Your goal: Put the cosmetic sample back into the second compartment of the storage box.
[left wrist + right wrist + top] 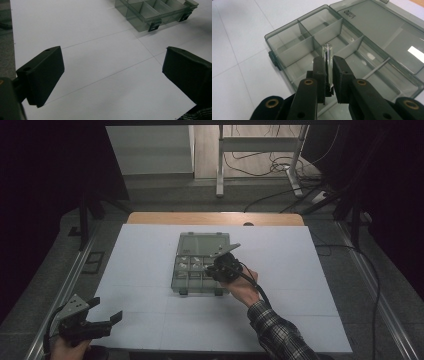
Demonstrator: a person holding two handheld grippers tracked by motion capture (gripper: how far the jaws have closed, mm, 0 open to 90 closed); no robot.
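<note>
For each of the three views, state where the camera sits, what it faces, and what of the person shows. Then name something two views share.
High view: above the table, facing forward and down; forearms, both hand-held grippers.
Left gripper view: rides the left hand-held gripper, jaws apart, facing the white table.
Right gripper view: rides the right hand-held gripper, clamping a clear tube.
Shared: the compartment box.

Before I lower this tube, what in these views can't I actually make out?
- Tube's lower end: right gripper view, hidden between the right gripper's fingers.
- Which compartment of the organizer box sits under the tube: high view, covered by the hand and gripper.
- Small pale bits in the box: both views, too small and dim to identify.
- Box's far side: left gripper view, cut off by the top edge.
- Lid lettering: too blurred to read.
</note>
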